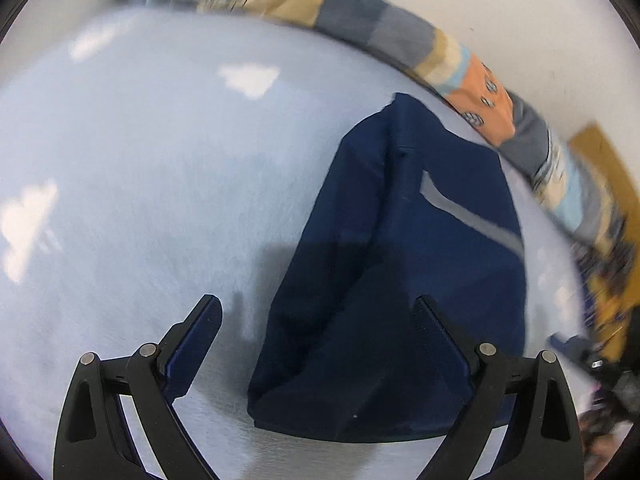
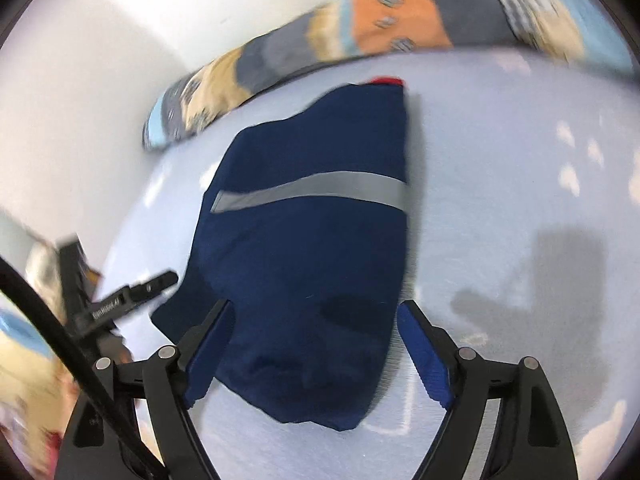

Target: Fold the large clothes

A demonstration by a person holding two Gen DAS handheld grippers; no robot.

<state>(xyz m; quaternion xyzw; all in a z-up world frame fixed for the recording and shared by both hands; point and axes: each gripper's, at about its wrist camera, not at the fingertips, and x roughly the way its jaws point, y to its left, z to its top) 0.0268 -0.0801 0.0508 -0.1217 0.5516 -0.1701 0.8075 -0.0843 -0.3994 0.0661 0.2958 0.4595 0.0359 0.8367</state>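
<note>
Folded clothing is seen at the centre of both wrist views: a navy garment (image 1: 400, 272) with a grey reflective stripe (image 2: 316, 190) lies in a compact bundle on a pale blue bed (image 1: 140, 200), close to the bed's far edge, where a patchwork quilt (image 1: 360, 12) in orange, tan, grey and light blue is bunched against a white wall (image 2: 100, 60). A small red patch (image 2: 386, 80) is visible at the garment's far end in the right wrist view. The left hand-held gripper (image 1: 320, 312) is held above the near end of the garment with its jaws spread wide; nothing is clamped between them. The right hand-held gripper (image 2: 316, 312) is likewise poised over the garment's near end, its blue-padded jaws wide apart and no cloth pinched. Shadow of a gripper is cast on the bed surface beside the garment. Both views are blurred.
</note>
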